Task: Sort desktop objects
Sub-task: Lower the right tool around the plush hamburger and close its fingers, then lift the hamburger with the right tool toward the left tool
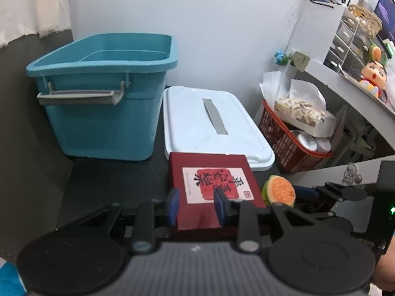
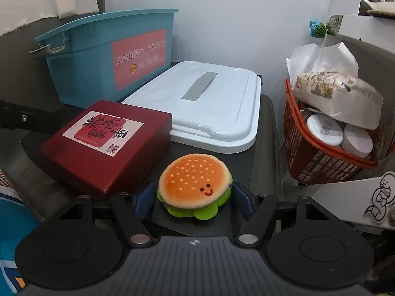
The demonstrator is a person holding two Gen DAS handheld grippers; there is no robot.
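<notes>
A dark red box (image 1: 212, 172) with a white and red label lies on the black tabletop (image 1: 111, 182). My left gripper (image 1: 196, 206) hovers open over its near left part, one blue pad at the box's left edge and the other above its top. A plush hamburger (image 2: 195, 182) with a smiling face sits to the right of the red box (image 2: 106, 145). My right gripper (image 2: 193, 199) is open, its blue pads close on either side of the burger. In the left wrist view the plush hamburger (image 1: 279, 192) partly hides the right gripper's fingers (image 1: 306, 192).
An open teal bin (image 1: 103, 93) with a grey handle stands at the back left, and a white lid (image 1: 209, 123) lies flat beside it. A red mesh basket (image 2: 328, 157) with packets and jars is on the right. A shelf (image 1: 345, 79) holds drawers and a doll.
</notes>
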